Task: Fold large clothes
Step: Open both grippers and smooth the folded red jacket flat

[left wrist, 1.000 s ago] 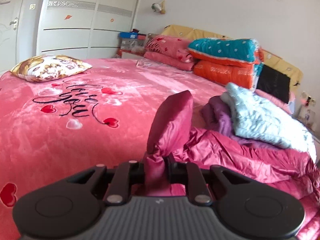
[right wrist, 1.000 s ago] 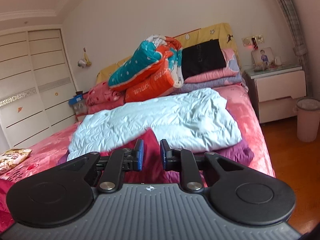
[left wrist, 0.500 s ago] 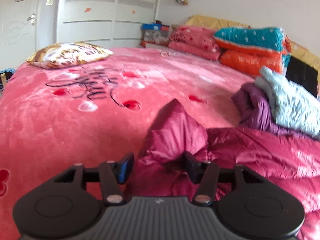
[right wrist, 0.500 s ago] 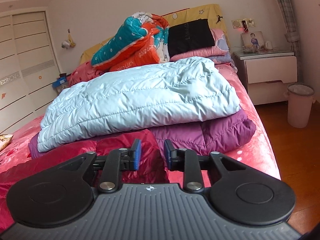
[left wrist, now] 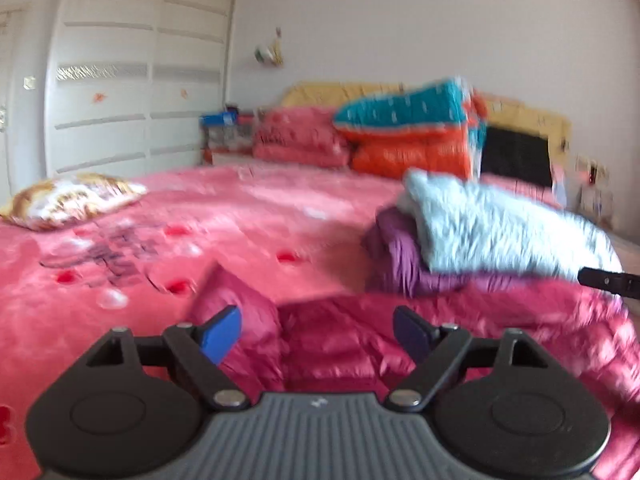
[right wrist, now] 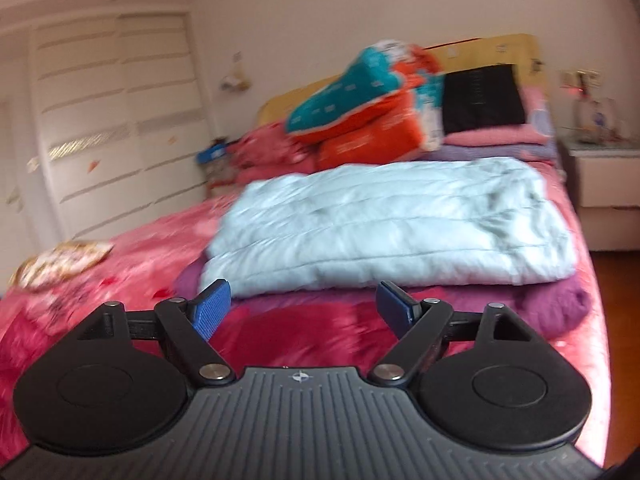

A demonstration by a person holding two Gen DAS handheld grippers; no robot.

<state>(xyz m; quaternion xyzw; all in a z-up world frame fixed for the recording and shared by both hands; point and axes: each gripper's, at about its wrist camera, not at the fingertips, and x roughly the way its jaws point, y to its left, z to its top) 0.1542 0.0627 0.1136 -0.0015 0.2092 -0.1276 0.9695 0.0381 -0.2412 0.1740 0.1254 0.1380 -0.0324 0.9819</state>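
Left wrist view: left gripper jaws opening, crimson jacket lying loose beneath; right gripper likewise opening above it.

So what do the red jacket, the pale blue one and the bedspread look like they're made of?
Red jacket: glossy, slick shell, probably nylon or polyester; it shows bright sheen and crinkly folds. Pale blue jacket: matte quilted puffer, with stitched channels and a puffy filling, possibly down. Bedspread: soft, plush fleece by its fuzzy, mottled surface; blur leaves that uncertain.
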